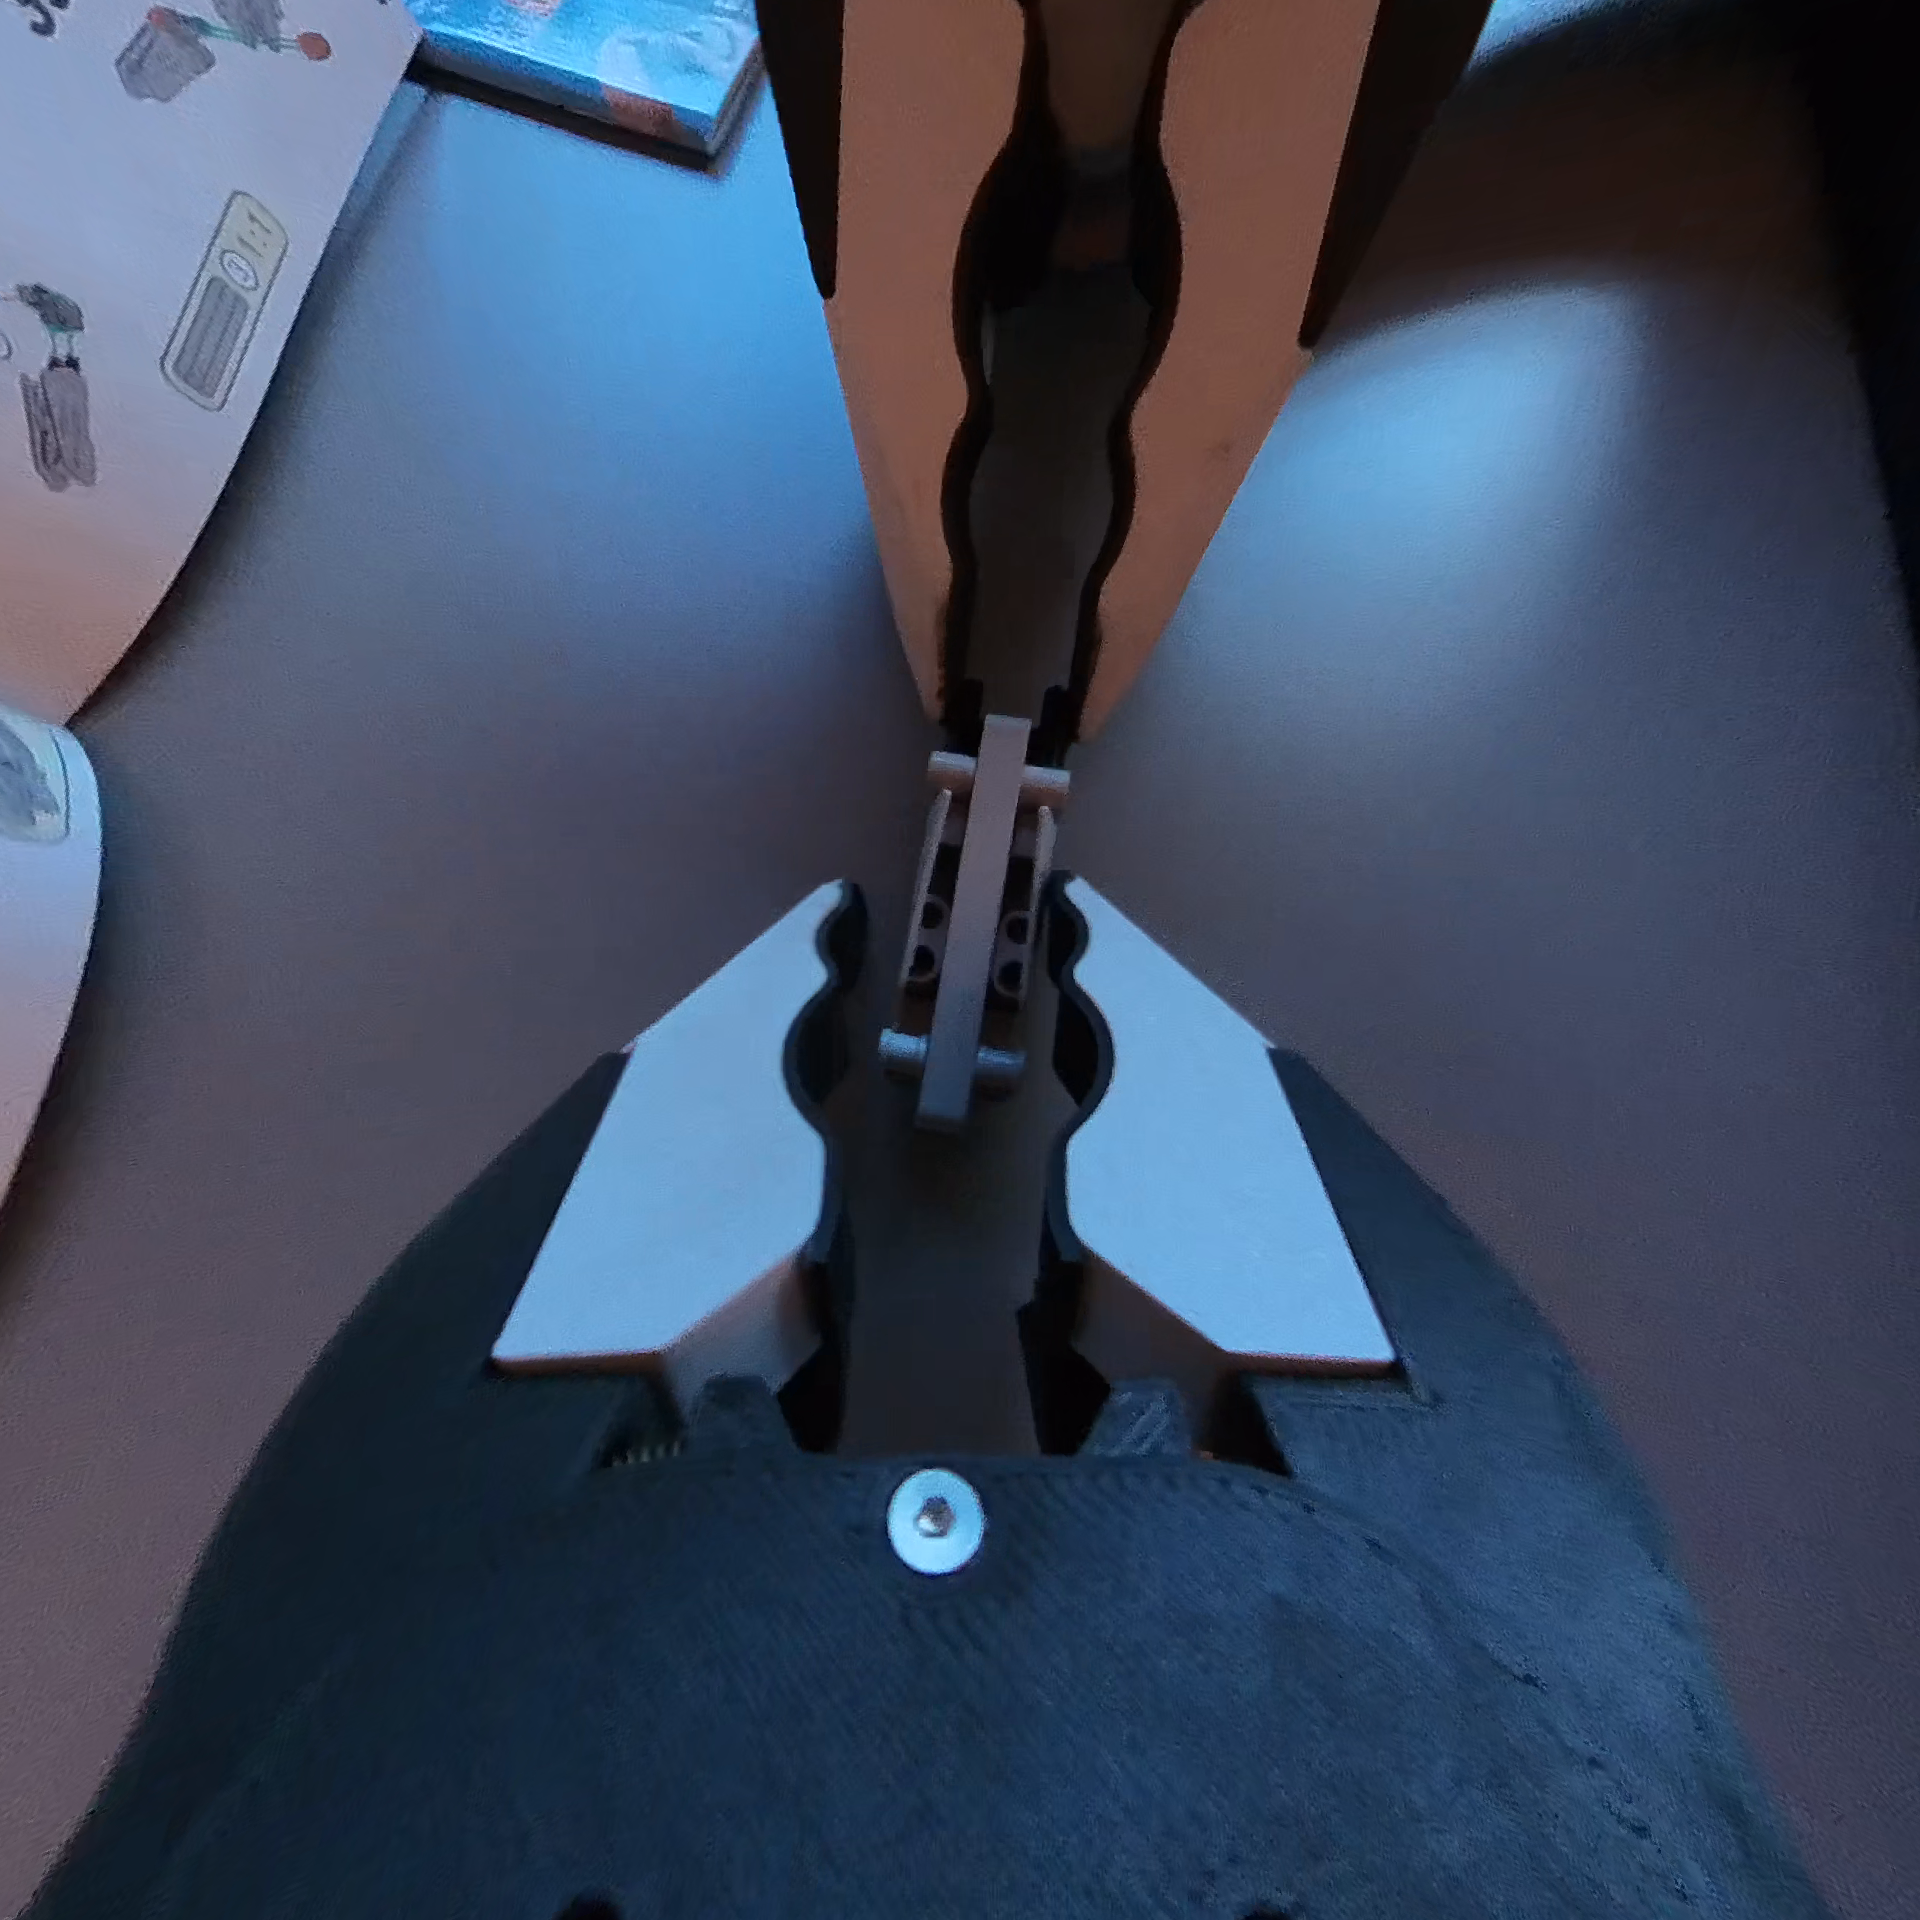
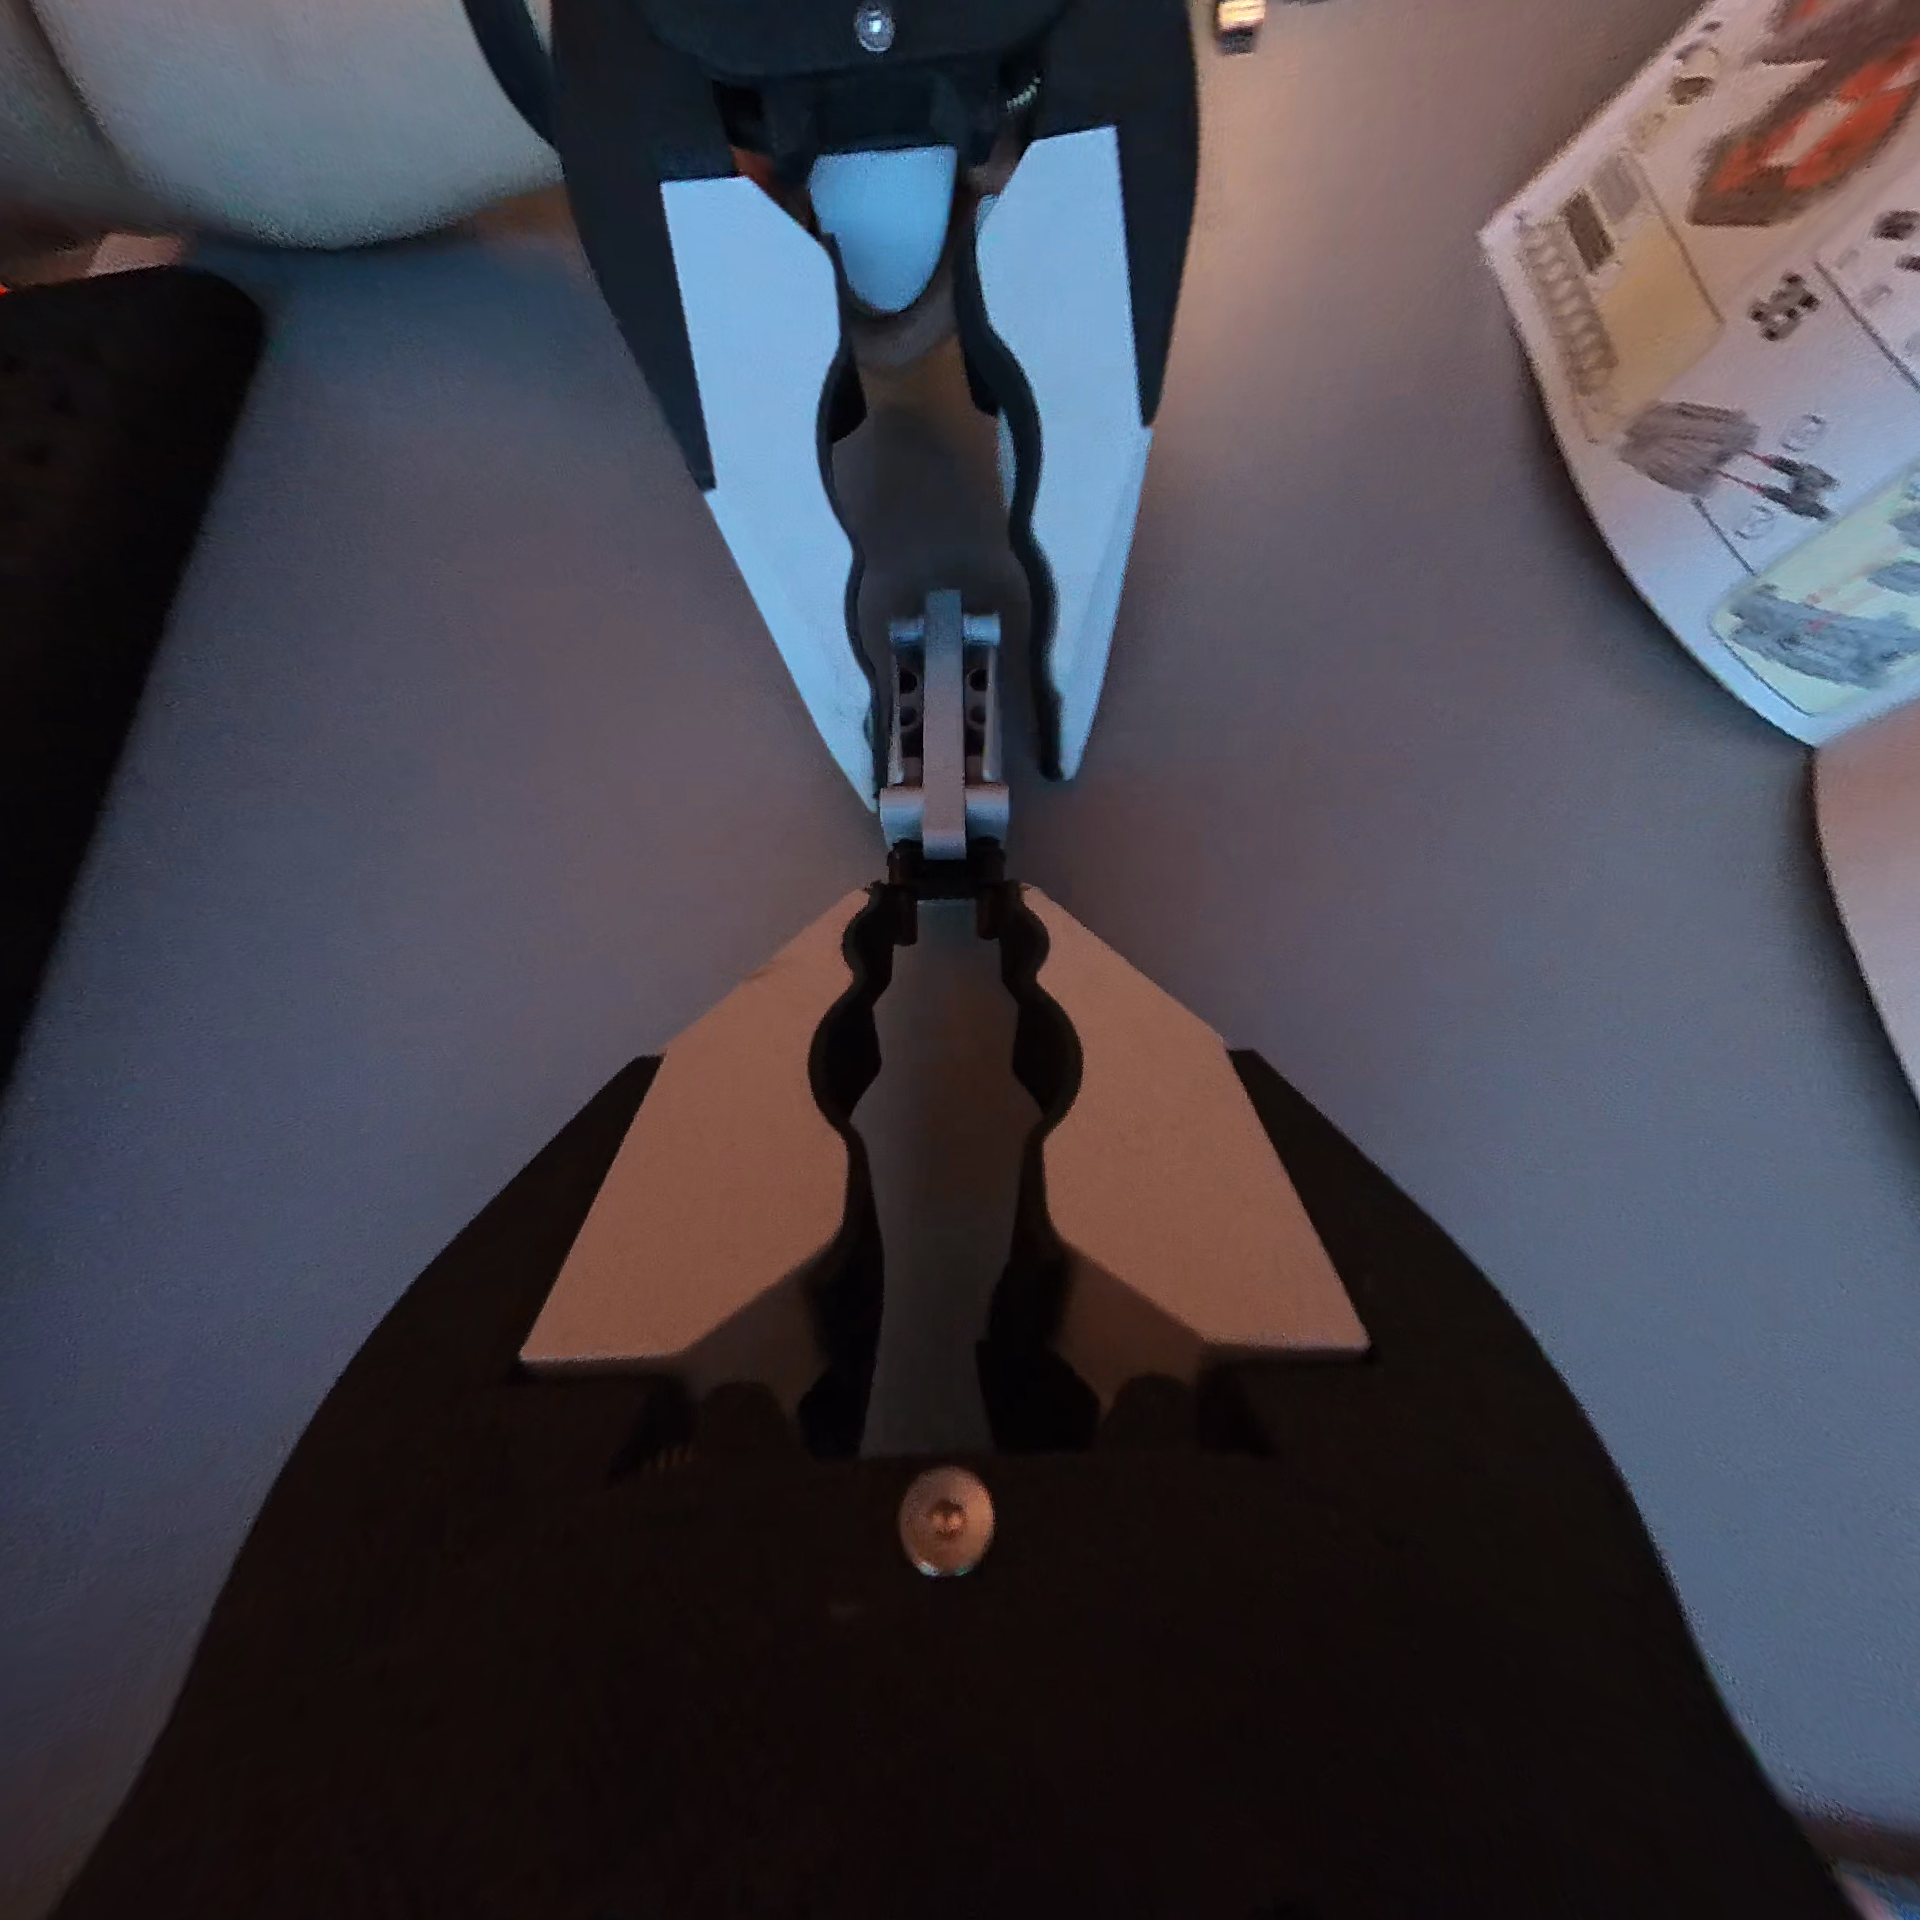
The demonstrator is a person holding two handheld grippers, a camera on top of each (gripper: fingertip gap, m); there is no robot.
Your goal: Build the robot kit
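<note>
A small grey brick assembly (image 1: 966, 956), a holed beam with cross pins and a curved strip, hangs above the grey table between my two grippers, which face each other. My left gripper (image 1: 956, 904) has its jaws closed around the assembly's sides. My right gripper (image 1: 1013, 722) comes in from above in the left wrist view and is shut on the far end. In the right wrist view my right gripper (image 2: 945, 899) pinches a black piece (image 2: 945, 871) at the near end of the assembly (image 2: 940, 727). The left gripper (image 2: 961, 790) flanks the assembly from above.
A printed instruction sheet (image 1: 156, 312) lies on the table (image 1: 520, 623) at the left, with a blue booklet (image 1: 613, 62) beyond it. In the right wrist view the sheet (image 2: 1714, 416) lies at the right, a black object (image 2: 94, 520) at the left and a white rounded object (image 2: 260, 125) at the upper left. Both grippers' tips are close together, under 4 cm apart. From either gripper's tips it is about 25 cm to the black object (image 2: 94, 520).
</note>
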